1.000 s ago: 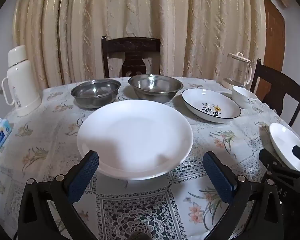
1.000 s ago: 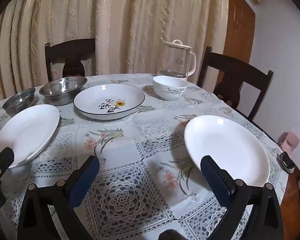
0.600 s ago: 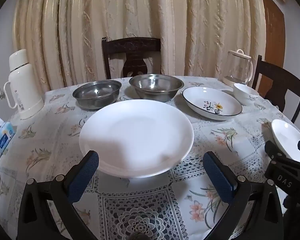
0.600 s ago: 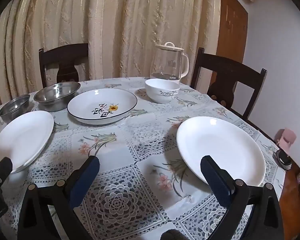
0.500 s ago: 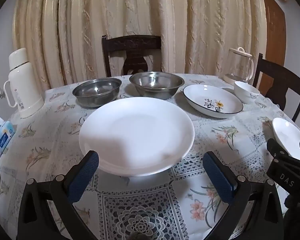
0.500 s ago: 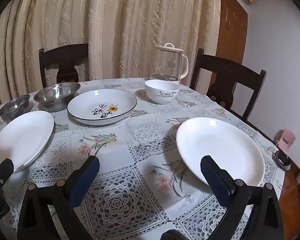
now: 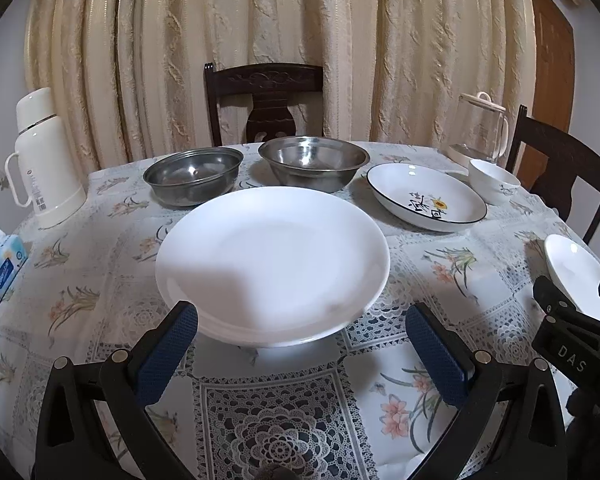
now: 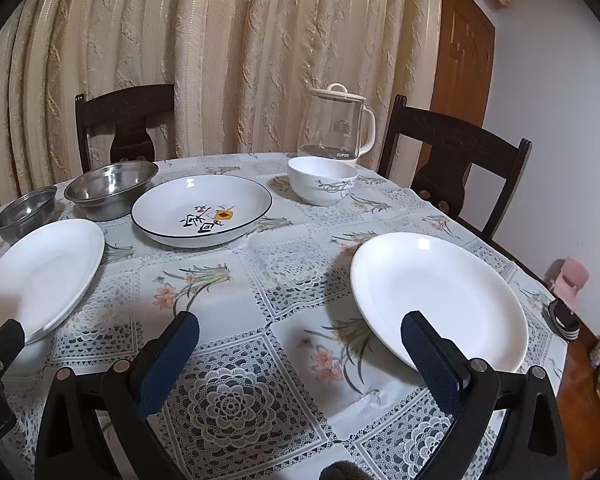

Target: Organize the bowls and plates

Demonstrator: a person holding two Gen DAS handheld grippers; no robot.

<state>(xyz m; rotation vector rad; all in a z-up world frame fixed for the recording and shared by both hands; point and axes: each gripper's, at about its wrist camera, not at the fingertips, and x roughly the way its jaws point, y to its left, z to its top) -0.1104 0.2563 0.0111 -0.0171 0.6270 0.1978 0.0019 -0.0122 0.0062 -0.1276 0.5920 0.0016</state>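
Plates and bowls all sit on the floral tablecloth (image 8: 236,396). Near left: big white plate (image 7: 272,264), in front of the left gripper (image 7: 300,344), jaws spread wide, holding nothing. Near right: second white plate (image 8: 440,296), right gripper (image 8: 300,352) also released, its right finger (image 8: 432,356) overlapping the plate's near rim in view; contact unclear. Far side, left to right: small steel bowl (image 7: 194,176), larger steel bowl (image 7: 314,162), black-rimmed patterned plate (image 8: 202,208), white ceramic bowl (image 8: 322,184). Glass kettle (image 8: 336,124) just behind that bowl. White thermos (image 7: 40,160) far left.
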